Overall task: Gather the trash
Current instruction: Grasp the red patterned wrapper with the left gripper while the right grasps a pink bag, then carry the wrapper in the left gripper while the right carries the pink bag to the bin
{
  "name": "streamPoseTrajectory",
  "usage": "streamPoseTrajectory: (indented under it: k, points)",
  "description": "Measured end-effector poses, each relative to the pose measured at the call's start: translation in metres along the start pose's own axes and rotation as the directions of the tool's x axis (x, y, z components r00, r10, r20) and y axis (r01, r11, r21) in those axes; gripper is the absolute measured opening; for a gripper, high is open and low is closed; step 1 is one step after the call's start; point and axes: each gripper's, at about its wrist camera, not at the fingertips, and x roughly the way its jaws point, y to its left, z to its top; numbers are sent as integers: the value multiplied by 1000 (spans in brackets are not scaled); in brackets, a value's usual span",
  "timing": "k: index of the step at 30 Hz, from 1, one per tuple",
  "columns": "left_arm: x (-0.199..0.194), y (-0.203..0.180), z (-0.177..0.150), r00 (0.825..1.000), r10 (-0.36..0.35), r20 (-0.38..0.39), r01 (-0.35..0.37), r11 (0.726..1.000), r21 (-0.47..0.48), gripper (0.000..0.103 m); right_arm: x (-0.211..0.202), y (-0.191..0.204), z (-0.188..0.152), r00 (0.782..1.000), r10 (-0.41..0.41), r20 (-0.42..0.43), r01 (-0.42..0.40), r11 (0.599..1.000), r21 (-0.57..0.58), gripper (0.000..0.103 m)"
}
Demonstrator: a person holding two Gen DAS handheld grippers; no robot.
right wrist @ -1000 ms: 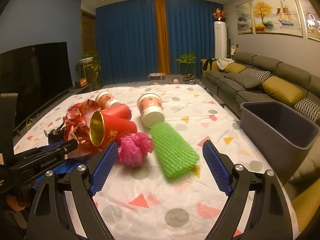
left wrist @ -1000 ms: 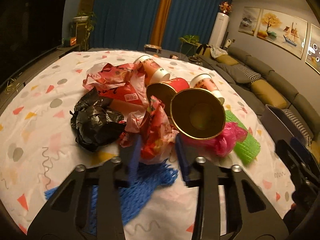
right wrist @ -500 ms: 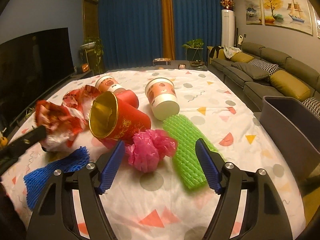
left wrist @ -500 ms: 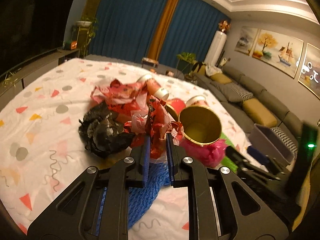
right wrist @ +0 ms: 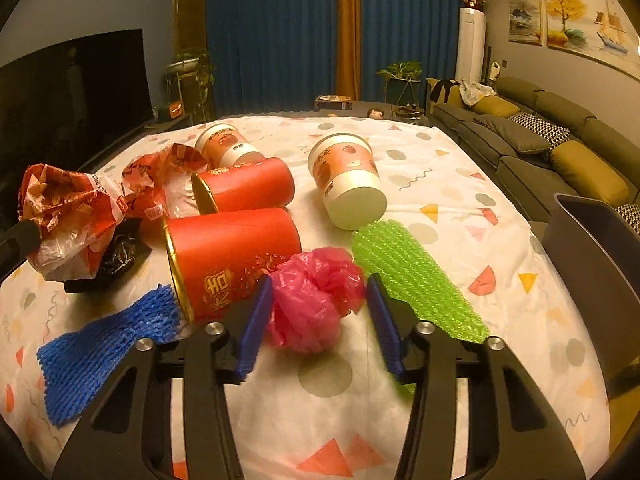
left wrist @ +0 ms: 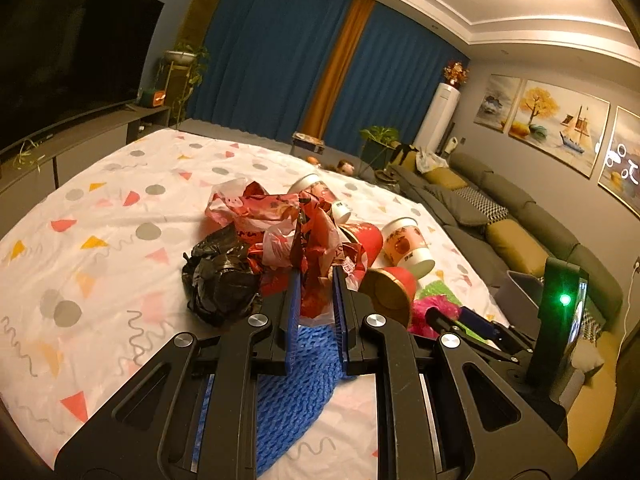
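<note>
My left gripper (left wrist: 315,280) is shut on a crumpled red and white plastic bag (left wrist: 312,240) and holds it above the table; the bag also shows at the left of the right wrist view (right wrist: 68,216). My right gripper (right wrist: 318,296) is open, its fingers either side of a pink plastic ball (right wrist: 316,300) that lies on the table. Around it lie a blue foam net (right wrist: 104,340), a green foam net (right wrist: 412,280), two red tubes (right wrist: 236,256) and two paper cups (right wrist: 348,180). A black bag (left wrist: 220,276) lies left of the held bag.
A grey bin (right wrist: 596,256) stands off the table's right edge. The table (right wrist: 440,168) has a white patterned cloth. A sofa (right wrist: 560,148) runs along the right, a TV (right wrist: 72,92) on the left. More red wrappers (left wrist: 248,204) lie behind the held bag.
My left gripper closed on the red and white bag and lifted it. My right gripper moved forward and down until its fingers came either side of the pink ball.
</note>
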Motion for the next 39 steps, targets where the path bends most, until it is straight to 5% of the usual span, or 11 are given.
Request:
streamPoseTrajectory:
  k: [14, 39]
  points:
    - [-6, -1, 3, 1000, 0, 14, 0, 1000, 10, 15, -5, -2, -3, 999, 32, 9, -32, 999, 4, 4]
    - [-38, -62, 0, 995, -85, 43, 81, 991, 104, 15, -109, -67, -7, 975, 26, 221, -49, 994, 99, 4]
